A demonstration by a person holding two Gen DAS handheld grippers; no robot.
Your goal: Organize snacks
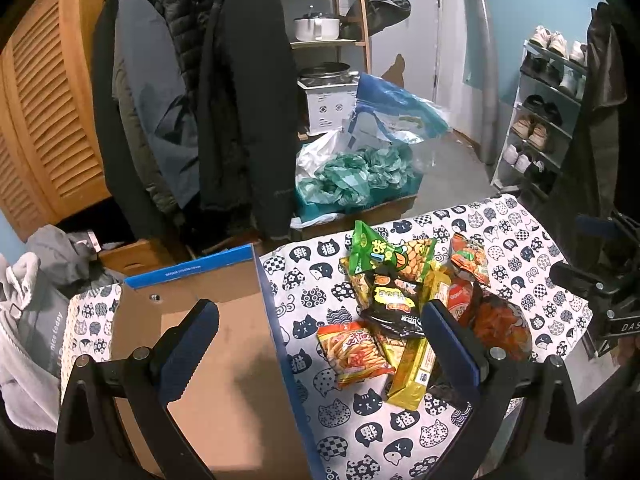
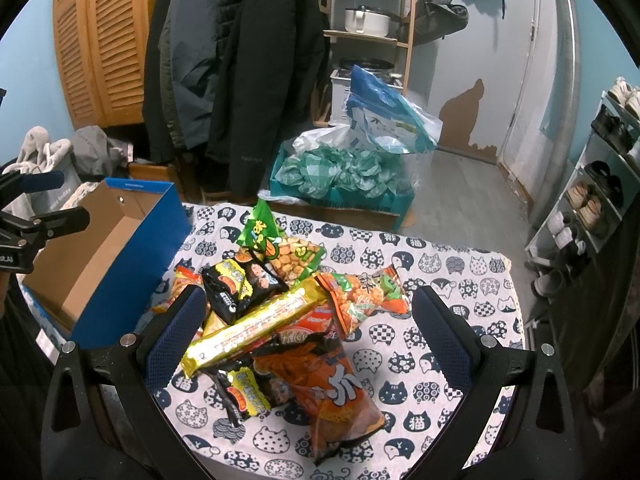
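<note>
A heap of snack packets lies on the cat-print cloth (image 2: 460,280): a green peanut bag (image 2: 276,244), a black packet (image 2: 240,284), a long gold packet (image 2: 256,328), an orange bag (image 2: 332,392) and an orange-green bag (image 2: 368,292). The heap also shows in the left wrist view, with a red fries packet (image 1: 352,354) at its front. An open blue cardboard box (image 1: 208,360) stands left of the heap, nothing visible inside. My left gripper (image 1: 320,320) is open over the box's right wall. My right gripper (image 2: 304,312) is open above the heap, holding nothing.
Coats (image 2: 240,80) hang behind the table. A box of green wrapping and plastic bags (image 2: 344,176) sits on the floor beyond the far edge. A shoe rack (image 2: 600,192) stands at the right. A wooden louvred cabinet (image 2: 104,40) is at the back left.
</note>
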